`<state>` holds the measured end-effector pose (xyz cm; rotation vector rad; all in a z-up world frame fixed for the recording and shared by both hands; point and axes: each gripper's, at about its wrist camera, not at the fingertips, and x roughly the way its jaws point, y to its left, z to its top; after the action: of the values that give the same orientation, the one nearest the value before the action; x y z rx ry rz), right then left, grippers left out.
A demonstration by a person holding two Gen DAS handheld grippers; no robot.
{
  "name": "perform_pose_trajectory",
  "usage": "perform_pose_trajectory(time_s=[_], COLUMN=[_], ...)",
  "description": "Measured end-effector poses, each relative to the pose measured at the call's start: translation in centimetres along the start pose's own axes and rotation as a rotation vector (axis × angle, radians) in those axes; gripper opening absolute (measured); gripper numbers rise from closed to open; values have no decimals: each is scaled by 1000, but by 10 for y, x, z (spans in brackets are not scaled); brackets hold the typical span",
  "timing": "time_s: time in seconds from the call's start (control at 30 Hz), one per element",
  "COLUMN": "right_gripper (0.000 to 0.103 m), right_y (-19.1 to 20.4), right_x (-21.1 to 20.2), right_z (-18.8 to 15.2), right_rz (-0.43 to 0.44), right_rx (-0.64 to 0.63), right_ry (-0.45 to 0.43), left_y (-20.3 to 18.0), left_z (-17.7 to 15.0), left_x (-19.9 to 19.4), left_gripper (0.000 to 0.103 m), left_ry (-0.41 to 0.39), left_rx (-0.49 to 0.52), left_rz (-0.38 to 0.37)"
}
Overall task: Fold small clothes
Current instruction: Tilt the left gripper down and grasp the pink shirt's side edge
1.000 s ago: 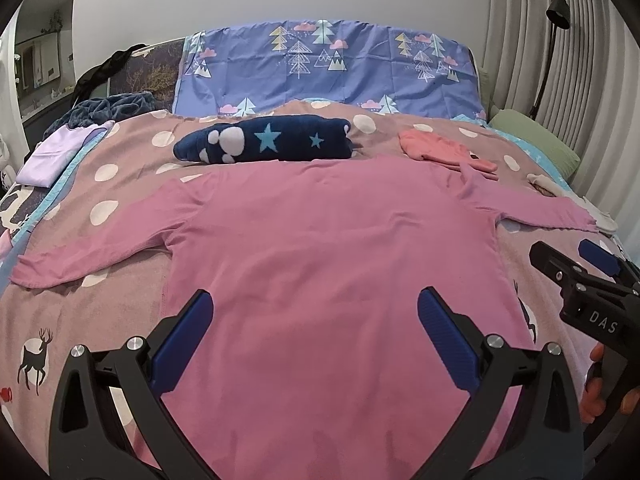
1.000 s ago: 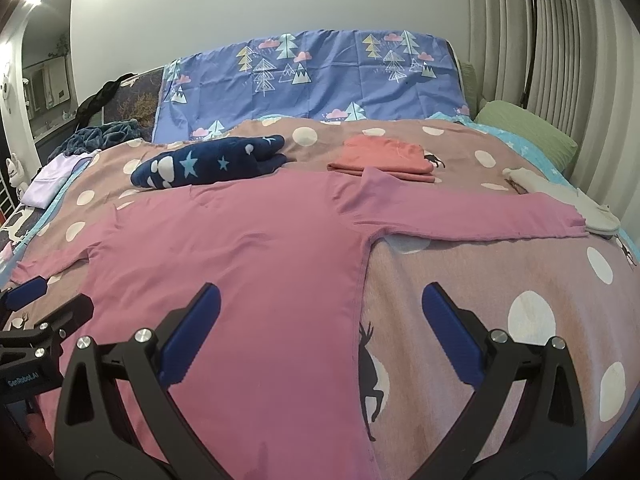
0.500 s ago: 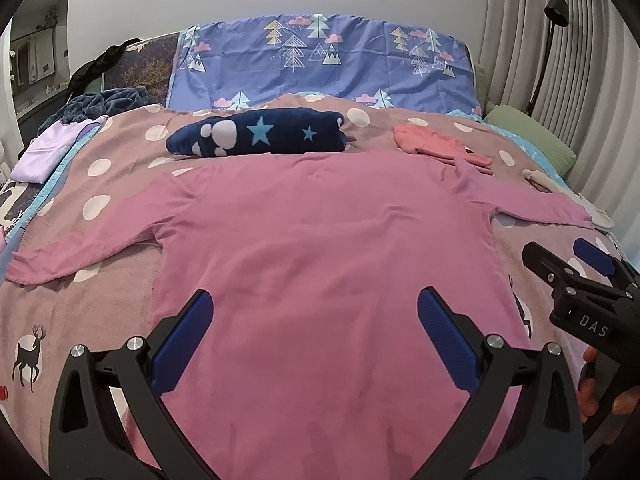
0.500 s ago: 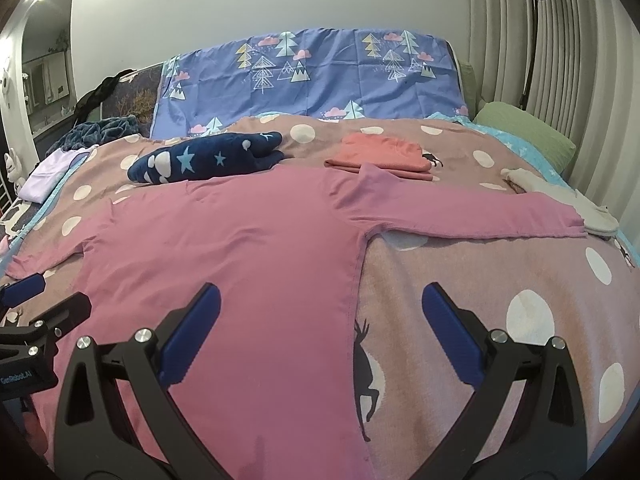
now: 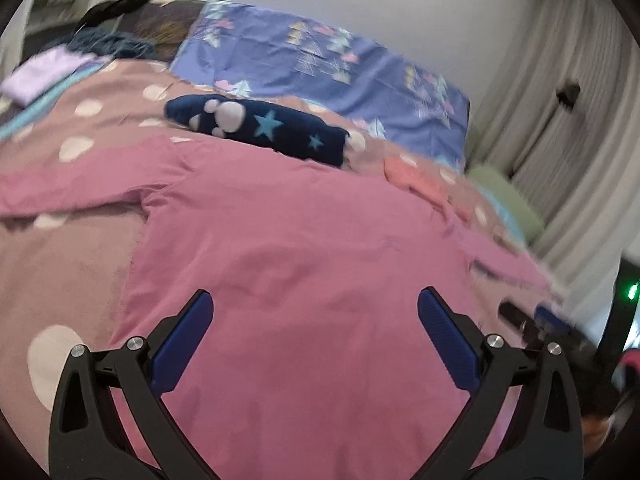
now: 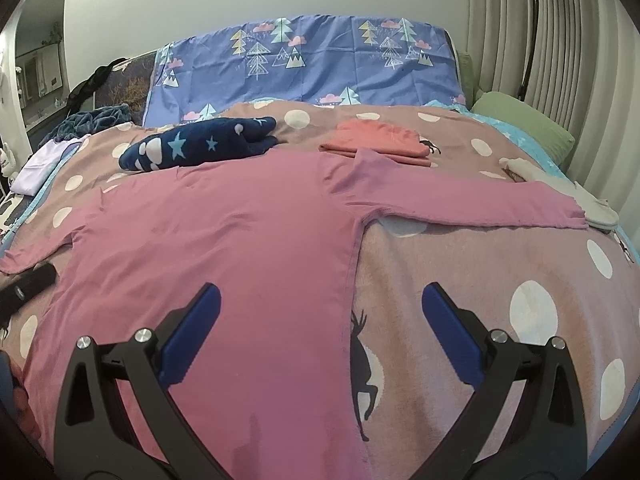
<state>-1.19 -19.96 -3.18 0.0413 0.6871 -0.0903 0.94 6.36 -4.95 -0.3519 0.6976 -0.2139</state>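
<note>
A pink long-sleeved shirt (image 6: 240, 248) lies flat on the bed with both sleeves spread out. In the left wrist view, which is blurred and tilted, the same pink shirt (image 5: 304, 264) fills the middle. My left gripper (image 5: 314, 344) hangs open over the shirt's lower body with nothing between its blue pads. The right gripper (image 6: 320, 336) is open too, straddling the shirt's right side seam (image 6: 348, 280) above the bedspread. The right sleeve (image 6: 472, 204) reaches towards the bed's right edge.
A folded navy star-print garment (image 6: 200, 148) and a folded coral garment (image 6: 380, 140) lie behind the shirt. A blue tree-print pillow (image 6: 312, 60), a green pillow (image 6: 520, 124), a white cloth (image 6: 560, 188) and a lilac folded piece (image 6: 40, 164) ring the polka-dot bedspread (image 6: 500, 280).
The left gripper has swung and tilted sharply, so its view is blurred and rotated. The right gripper has barely shifted. Both stay open and the shirt lies as before.
</note>
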Motion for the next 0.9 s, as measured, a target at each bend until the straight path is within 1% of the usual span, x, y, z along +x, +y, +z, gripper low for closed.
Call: perform_pose_trajectory(time_s=[0.03,0.1,0.17,0.23,0.27,0.3,0.33,0.37,0.4,0.43,0.5,0.57,0.6,0.63,0.7,0.73,0.77,0.83,0.9], right_gripper=[101,101,101,101,101,101,101,101,101,101,101,101,101,101,101,101,101,101,101], right_y=[1,2,2,0,-1,-3,-4,-6,-7,-7,-7,-7,-7,-7,-7,-8,-8,-6,-5], right_x=[0,2,3,4,5,7,8,10,13,15,17,19,22,23,27,30,32,35,37], right_z=[0,0,0,-1,-2,-2,-3,-3,-4,-4,-6,-6,-6,-5,-4,-3,-3,-1,0], right_rz=[0,0,-2,-10,-14,-21,-25,-29,-31,-32,-31,-37,-42,-43,-38,-30,-24,-18,-24], right_rx=[-2,-9,-13,-13,-10,-5,-1,4,8,10,7,-4,-8,-7,3,10,15,14,5], right_ry=[2,8,11,15,17,23,28,36,44,50,58,59,61,64,77,86,93,99,99], left_y=[6,18,32,62,78,98,122,143,163,187,224,268,281,300,328,343,355,378,392], left_z=[3,10,16,26,31,34,38,41,43,45,46,45,45,45,48,51,54,57,62], left_x=[1,0,-2,-4,-6,-7,-9,-11,-14,-20,-31,-48,-54,-62,-72,-75,-75,-74,-71], left_gripper=[102,102,96,81,76,65,51,47,44,44,44,44,44,44,44,44,44,44,44], left_ry=[4,-14,-30,-30,-27,-27,-26,-31,-37,-52,-76,-118,-134,-160,-194,-206,-206,-204,-227], left_rx=[-17,-22,-25,-95,-152,-222,-300,-351,-391,-441,-526,-636,-669,-713,-754,-772,-785,-816,-828], left_rz=[17,63,93,85,70,52,55,77,113,165,209,255,280,328,394,443,476,519,527])
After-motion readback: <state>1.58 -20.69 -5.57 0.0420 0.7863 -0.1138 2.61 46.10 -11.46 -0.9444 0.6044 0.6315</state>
